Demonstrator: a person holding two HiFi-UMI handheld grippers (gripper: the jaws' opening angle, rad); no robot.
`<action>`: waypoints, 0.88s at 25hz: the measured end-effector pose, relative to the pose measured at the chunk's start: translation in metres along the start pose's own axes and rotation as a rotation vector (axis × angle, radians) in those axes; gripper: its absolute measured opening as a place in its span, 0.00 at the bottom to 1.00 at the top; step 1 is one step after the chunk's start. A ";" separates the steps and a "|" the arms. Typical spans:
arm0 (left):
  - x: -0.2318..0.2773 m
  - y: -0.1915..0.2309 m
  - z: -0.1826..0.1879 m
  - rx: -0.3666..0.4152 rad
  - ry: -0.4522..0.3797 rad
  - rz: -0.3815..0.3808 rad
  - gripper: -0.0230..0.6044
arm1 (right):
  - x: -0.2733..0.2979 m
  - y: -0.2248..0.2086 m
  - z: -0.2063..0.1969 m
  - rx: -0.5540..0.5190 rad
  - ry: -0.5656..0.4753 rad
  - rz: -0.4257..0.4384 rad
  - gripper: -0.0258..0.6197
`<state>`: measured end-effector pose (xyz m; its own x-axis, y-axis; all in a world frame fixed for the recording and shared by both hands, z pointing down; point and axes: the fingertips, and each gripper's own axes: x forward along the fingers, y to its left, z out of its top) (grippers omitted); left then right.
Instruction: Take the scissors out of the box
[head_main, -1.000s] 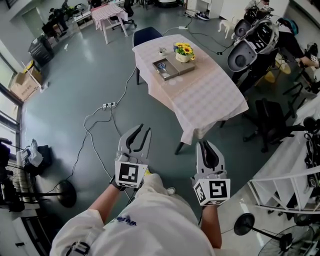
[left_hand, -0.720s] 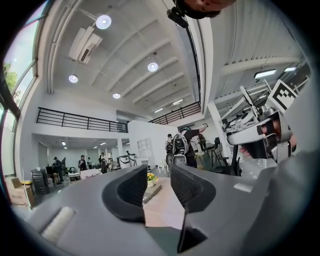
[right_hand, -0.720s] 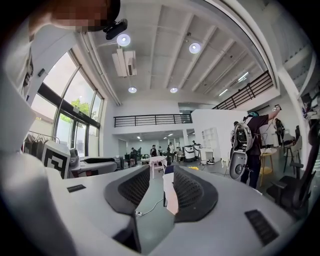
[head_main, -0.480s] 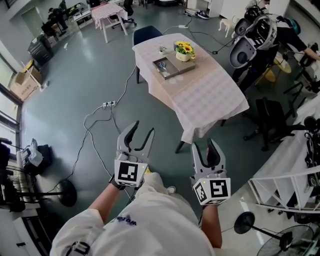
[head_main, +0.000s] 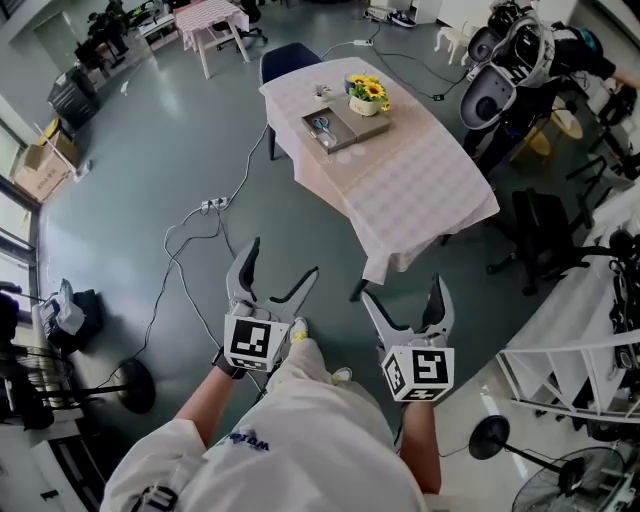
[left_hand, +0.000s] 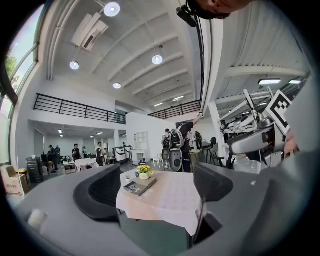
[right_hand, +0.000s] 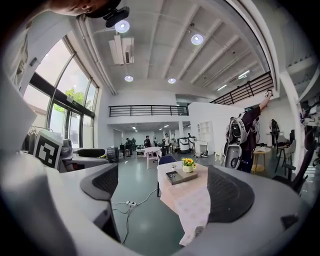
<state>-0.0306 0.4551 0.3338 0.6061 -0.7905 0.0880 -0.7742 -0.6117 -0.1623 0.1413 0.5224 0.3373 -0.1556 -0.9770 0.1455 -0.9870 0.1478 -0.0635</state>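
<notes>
Scissors (head_main: 321, 125) lie in the box (head_main: 343, 138) on the far tabletop (head_main: 410, 190), well apart from my left gripper (head_main: 283, 258) and right gripper (head_main: 401, 288), whose jaws have just been opening on nothing, so I judge this the approach, with closing in next.

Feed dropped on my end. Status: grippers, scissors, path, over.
Left gripper and right gripper: jaws just opened, nothing between. Scissors in box on table, well out of reach. Power strip cable on floor beside the approach.
</notes>
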 end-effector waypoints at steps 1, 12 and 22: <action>0.003 0.004 -0.002 0.005 0.007 0.000 0.74 | 0.004 0.000 0.000 0.001 0.002 -0.003 0.89; 0.044 0.071 -0.005 0.022 0.023 -0.014 0.75 | 0.075 0.004 0.017 0.019 0.038 -0.018 0.89; 0.073 0.146 -0.020 0.026 -0.011 -0.007 0.75 | 0.154 0.029 0.005 -0.003 0.120 -0.020 0.87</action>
<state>-0.1029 0.3071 0.3358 0.6134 -0.7859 0.0782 -0.7652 -0.6159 -0.1876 0.0891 0.3752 0.3528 -0.1395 -0.9543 0.2643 -0.9900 0.1290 -0.0567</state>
